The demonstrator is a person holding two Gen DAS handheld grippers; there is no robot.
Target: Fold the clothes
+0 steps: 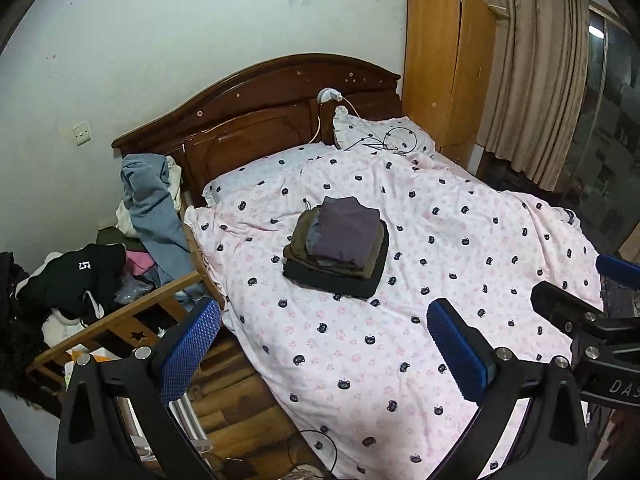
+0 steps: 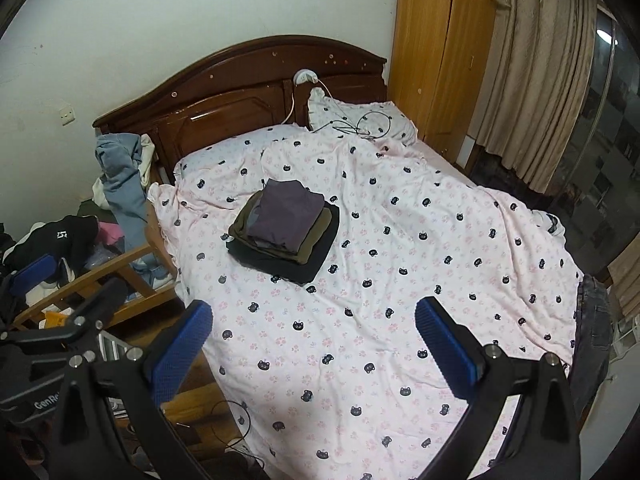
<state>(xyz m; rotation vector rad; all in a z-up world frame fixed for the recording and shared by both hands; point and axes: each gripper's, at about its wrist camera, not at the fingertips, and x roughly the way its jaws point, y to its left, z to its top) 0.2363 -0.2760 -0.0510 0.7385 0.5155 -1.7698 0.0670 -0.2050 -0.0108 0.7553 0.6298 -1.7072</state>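
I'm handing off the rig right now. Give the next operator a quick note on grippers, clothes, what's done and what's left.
Left gripper: open, nothing between its pads, raised above the bed's near end.
Right gripper: open, empty, beside the left one.
Folded stack: purple piece on top, olive and dark ones beneath, on the patterned duvet mid-bed.
Done: that stack.
Left: the unfolded pile on the floor left of the bed, including a blue garment draped at the headboard corner; dark jeans hang off the bed's right edge.

Wooden headboard [image 1: 256, 104], tall wardrobe [image 1: 444, 68], beige curtains [image 1: 532, 72], wall switch [image 1: 82, 133]
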